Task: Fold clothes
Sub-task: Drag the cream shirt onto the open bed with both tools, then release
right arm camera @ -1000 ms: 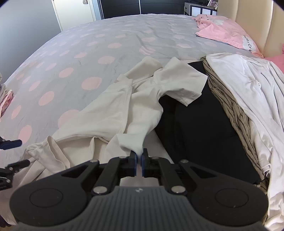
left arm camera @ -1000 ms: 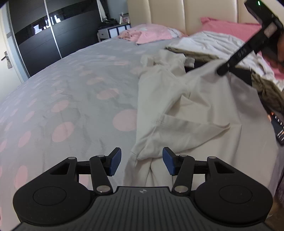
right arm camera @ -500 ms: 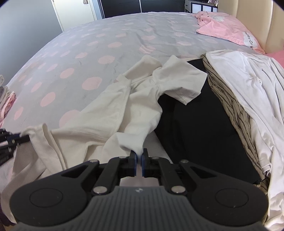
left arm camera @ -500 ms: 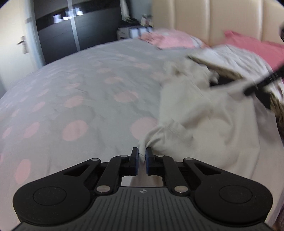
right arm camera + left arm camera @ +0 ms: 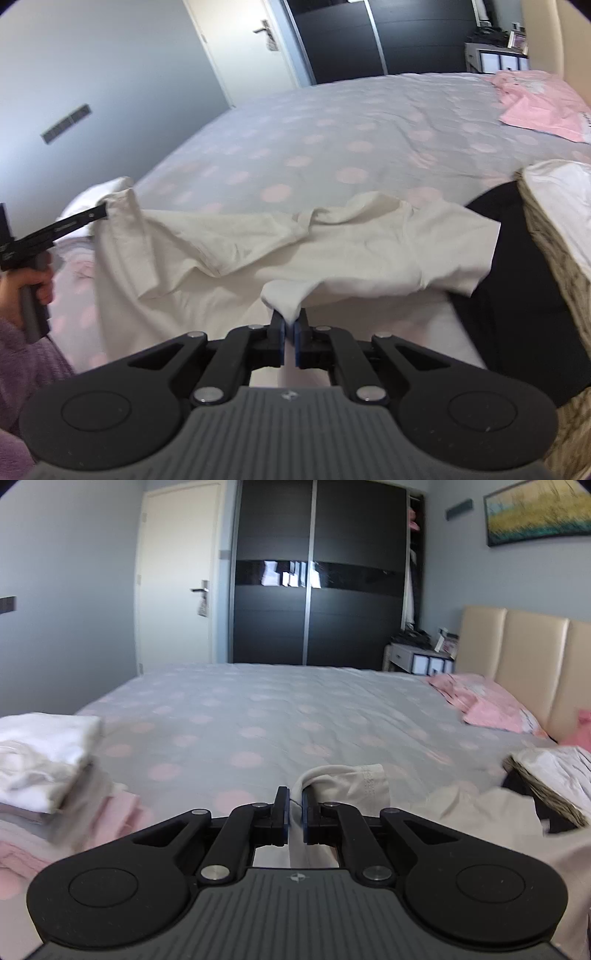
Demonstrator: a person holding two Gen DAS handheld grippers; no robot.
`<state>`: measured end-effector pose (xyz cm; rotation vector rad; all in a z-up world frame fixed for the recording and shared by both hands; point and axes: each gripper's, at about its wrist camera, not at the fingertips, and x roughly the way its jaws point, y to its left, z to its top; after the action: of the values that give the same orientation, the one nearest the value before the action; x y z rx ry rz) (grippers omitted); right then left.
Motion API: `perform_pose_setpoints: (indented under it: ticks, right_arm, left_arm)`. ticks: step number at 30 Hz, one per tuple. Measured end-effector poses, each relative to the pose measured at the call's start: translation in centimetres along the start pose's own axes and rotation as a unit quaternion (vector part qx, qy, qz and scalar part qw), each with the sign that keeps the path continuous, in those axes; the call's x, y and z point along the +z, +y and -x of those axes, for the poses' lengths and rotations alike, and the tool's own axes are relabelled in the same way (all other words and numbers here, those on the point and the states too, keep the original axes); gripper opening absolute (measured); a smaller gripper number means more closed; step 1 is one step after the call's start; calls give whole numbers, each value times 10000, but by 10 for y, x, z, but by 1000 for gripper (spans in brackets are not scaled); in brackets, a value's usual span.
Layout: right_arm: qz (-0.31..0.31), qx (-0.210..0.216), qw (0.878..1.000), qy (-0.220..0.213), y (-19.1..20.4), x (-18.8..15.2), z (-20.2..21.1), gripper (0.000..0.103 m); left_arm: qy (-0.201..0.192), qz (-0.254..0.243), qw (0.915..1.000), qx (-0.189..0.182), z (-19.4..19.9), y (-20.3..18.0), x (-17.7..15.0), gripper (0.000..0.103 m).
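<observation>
Jaws of the left gripper (image 5: 294,815) are nearly closed, pinching a hemmed edge of the cream cotton T-shirt (image 5: 332,243), which loops up just ahead of the blue pads (image 5: 282,812). Jaws of the right gripper (image 5: 290,336) are likewise pressed almost together on a bunched corner of the same shirt. Seen from the right wrist, the shirt hangs stretched between the two grips, lifted above the grey bedspread with pale pink dots (image 5: 332,122), its short sleeve spread toward the right. Left of the shirt in that view, the left gripper (image 5: 96,213) shows as a thin black bar meeting the fabric edge, held by a hand (image 5: 22,291) in a purple fleece sleeve (image 5: 26,373). Right of the shirt lies a black garment (image 5: 517,295), and beyond that a heap of striped and white clothes (image 5: 554,218). From the left wrist, a stack of folded white and pink laundry (image 5: 44,760) sits left of the shirt, and a pink pillow (image 5: 487,705) lies beyond it near the beige padded headboard (image 5: 524,657).
</observation>
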<state>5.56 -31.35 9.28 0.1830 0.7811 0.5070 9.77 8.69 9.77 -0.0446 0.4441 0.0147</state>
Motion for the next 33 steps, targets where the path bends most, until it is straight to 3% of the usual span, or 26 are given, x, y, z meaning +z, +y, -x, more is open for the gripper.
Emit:
perform_pose_setpoints:
  ticks: [5, 8, 14, 19, 22, 25, 27, 33]
  right_arm:
    - [-297, 646, 9974, -129, 18, -14, 18, 5]
    - [-426, 732, 9962, 187, 27, -31, 15, 5]
    - [-382, -12, 9880, 1494, 39, -90, -26, 5]
    - [54, -418, 9642, 2617, 53, -149, -55, 4]
    - [469, -543, 9521, 2974, 60, -167, -66, 4]
    - [579, -604, 9486, 3053, 58, -165, -68, 4]
    - [666, -671, 9472, 3064, 59, -160, -64, 10]
    - [857, -868, 9462, 2999, 65, -142, -49, 22]
  left_arm:
    - [133, 228, 9989, 378, 16, 43, 7, 5]
    - [535, 239, 9965, 592, 15, 65, -2, 5]
    - [1487, -323, 9837, 963, 3, 81, -48, 5]
    - [2058, -521, 9702, 1164, -7, 89, -79, 5]
    - [2339, -619, 9623, 1243, -13, 94, -89, 5]
    - [2634, -743, 9540, 1226, -20, 96, -95, 6]
    - [2703, -830, 9510, 1250, -16, 96, -95, 9]
    - [2764, -793, 9517, 1073, 5, 100, -81, 18]
